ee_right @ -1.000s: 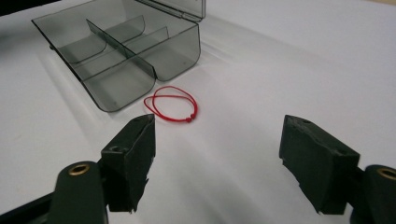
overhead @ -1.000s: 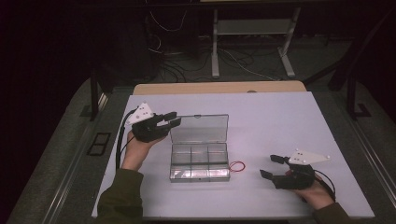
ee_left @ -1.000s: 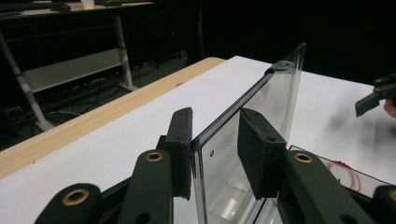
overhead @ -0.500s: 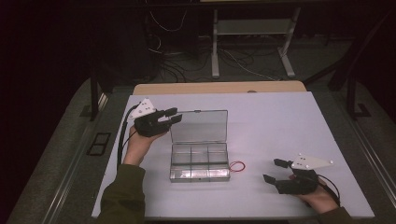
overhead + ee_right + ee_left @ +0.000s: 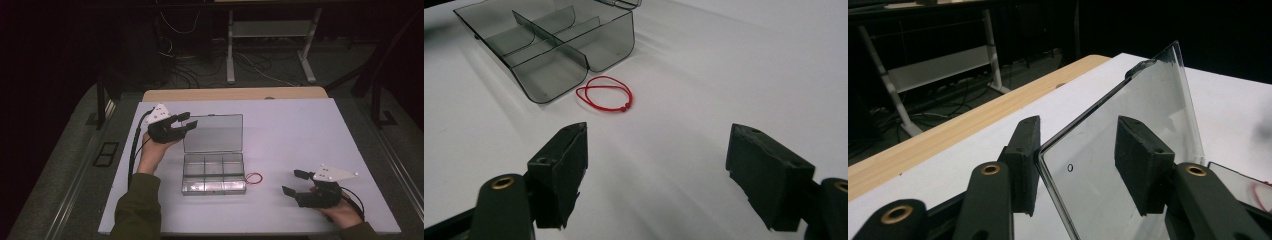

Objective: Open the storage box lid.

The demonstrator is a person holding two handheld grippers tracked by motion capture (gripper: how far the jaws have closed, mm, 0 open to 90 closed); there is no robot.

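A clear plastic compartment box (image 5: 213, 188) sits mid-table with its lid (image 5: 213, 132) raised and leaning back. My left gripper (image 5: 189, 120) is at the lid's left edge. In the left gripper view the lid (image 5: 1128, 115) stands between the pads (image 5: 1024, 150) of this gripper (image 5: 1080, 160) with a gap on the far side; the jaws have just been opening. A red loop of string (image 5: 254, 177) lies on the table right of the box. My right gripper (image 5: 292, 182) rests open near the front right and faces the loop (image 5: 605, 94) and the box (image 5: 549, 75).
The white table top (image 5: 300, 135) ends at a wooden strip (image 5: 235, 94) at the back. Beyond it are a dark floor with cables and a metal stand (image 5: 270, 30). A black cable (image 5: 134, 150) trails from the left gripper.
The lid's top edge has swung farther back along with my left gripper, whose jaws now stand wider. The right gripper has kept its place.
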